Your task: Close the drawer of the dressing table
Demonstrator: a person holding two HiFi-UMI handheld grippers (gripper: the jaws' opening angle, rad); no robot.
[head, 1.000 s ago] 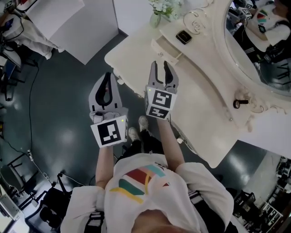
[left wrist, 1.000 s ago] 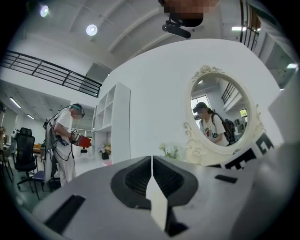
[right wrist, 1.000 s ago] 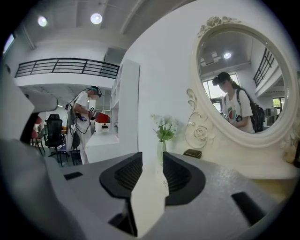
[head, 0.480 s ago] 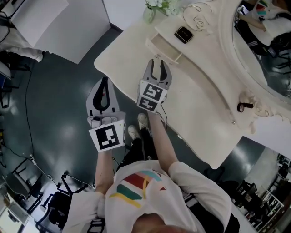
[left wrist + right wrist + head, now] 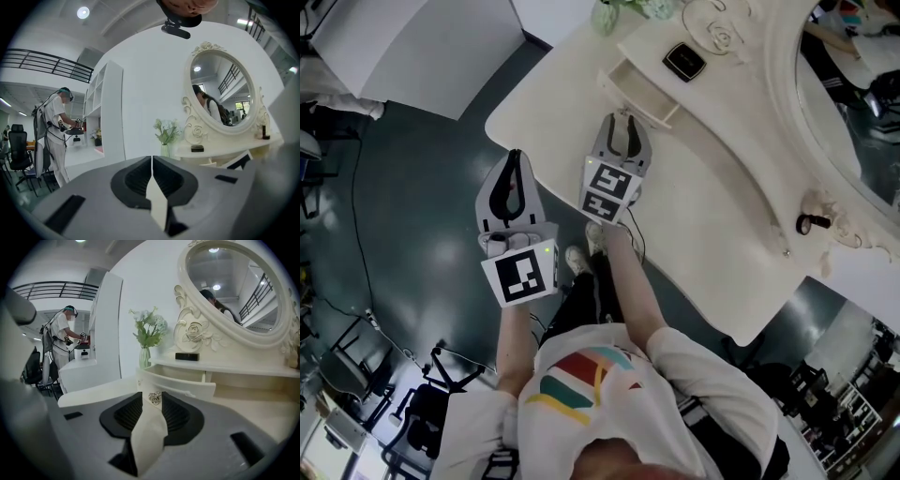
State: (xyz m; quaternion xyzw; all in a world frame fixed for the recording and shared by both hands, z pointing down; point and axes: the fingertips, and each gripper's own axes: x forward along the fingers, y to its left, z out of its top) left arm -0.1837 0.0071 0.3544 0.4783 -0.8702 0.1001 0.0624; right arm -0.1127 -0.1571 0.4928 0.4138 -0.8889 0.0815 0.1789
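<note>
The only printed marks I could see were the black-and-white square markers (image 5: 522, 274) on the two handheld tools; none carried words. The lid of the small black box (image 5: 684, 61) was too small to read.

The dressing table (image 5: 712, 187) had one drawer (image 5: 636, 86), pulled out under the raised shelf at the table's left end. It bore one silvery knob (image 5: 155, 397) on its front.

The right gripper (image 5: 626, 120) pointed at that front with its jaws apart and nothing between the pads. The knob showed in the gap just beyond the tips; I could not tell whether they touched it. The left gripper (image 5: 514, 161) hung off the table's edge above the dark floor, its jaws pressed together and empty.

The shelf held one vase of pale flowers (image 5: 145, 357), the one black box and one small dark bottle (image 5: 806, 223), below one oval mirror (image 5: 234, 287). One person in white (image 5: 54, 126) stood far off.
</note>
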